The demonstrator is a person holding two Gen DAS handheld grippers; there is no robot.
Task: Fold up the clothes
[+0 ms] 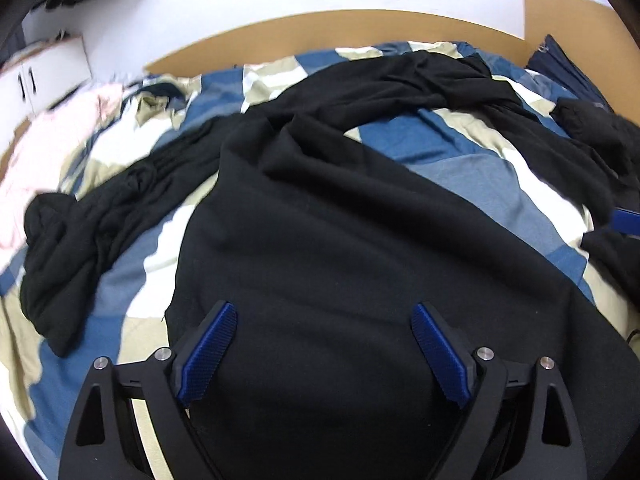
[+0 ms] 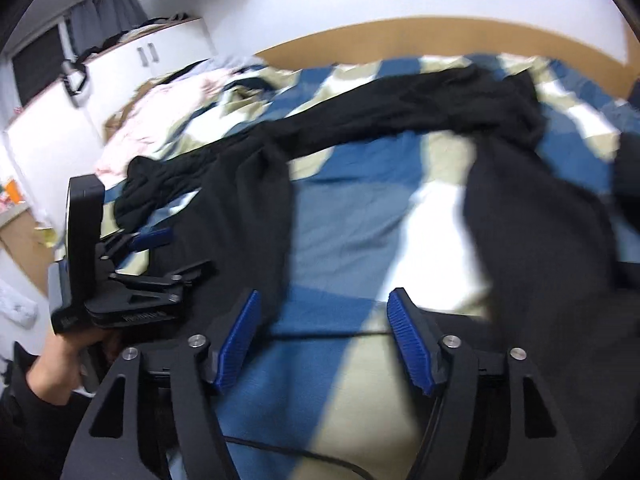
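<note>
A black garment (image 1: 320,220) lies spread and rumpled on a bed with a blue, white and beige patchwork duvet (image 1: 460,148). Its long sleeves trail to the left and across the far side. My left gripper (image 1: 324,312) hovers open just over the garment's broad near part, with nothing between its blue pads. In the right wrist view my right gripper (image 2: 324,296) stands open above bare duvet (image 2: 352,220), between two parts of the black garment (image 2: 248,200). The left gripper (image 2: 180,252) shows at the left there, held by a hand (image 2: 52,368).
A pink garment (image 1: 60,140) lies at the bed's far left. A wooden headboard (image 1: 360,32) runs behind the bed, and a white cabinet (image 2: 120,80) stands at the left. A thin black cable (image 2: 328,335) crosses the duvet. A dark blue item (image 1: 560,64) sits at the far right.
</note>
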